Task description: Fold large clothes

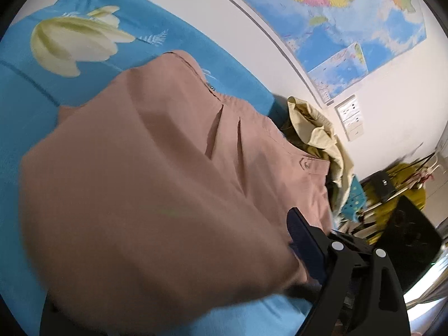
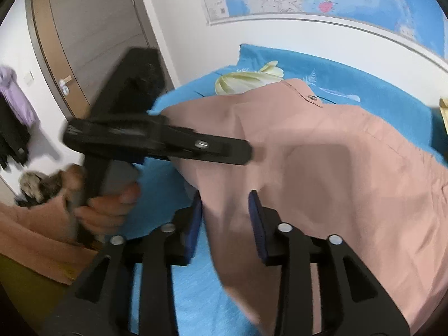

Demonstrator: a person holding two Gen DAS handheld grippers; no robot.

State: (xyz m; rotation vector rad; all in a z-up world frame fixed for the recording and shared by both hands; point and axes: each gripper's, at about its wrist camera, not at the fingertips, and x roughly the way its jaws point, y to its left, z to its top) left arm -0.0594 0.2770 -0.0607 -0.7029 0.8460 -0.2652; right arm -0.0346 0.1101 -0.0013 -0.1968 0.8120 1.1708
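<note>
My left gripper (image 2: 246, 154) is closed on a fold of the pink trousers (image 1: 156, 184), its fingers pressed together with the cloth bunched between them. From the right wrist view it reaches in from the left, and my left hand (image 2: 109, 210) grips its handle. In the left wrist view only one blue pad (image 1: 305, 240) shows beside the fabric; the rest is covered by cloth.

My right gripper (image 2: 225, 224) stands with its fingers apart. A hanging edge of the trousers passes through the gap between its blue pads (image 2: 259, 224), and they do not press on it.

The trousers lie spread over the bed, on a blue sheet (image 1: 25, 112) printed with a pale flower (image 1: 75, 42). Their waistband with a button tab (image 1: 305, 165) points toward a pile of beige clothes (image 1: 319, 128) near the wall. A map (image 1: 350, 16) hangs on that wall.
</note>
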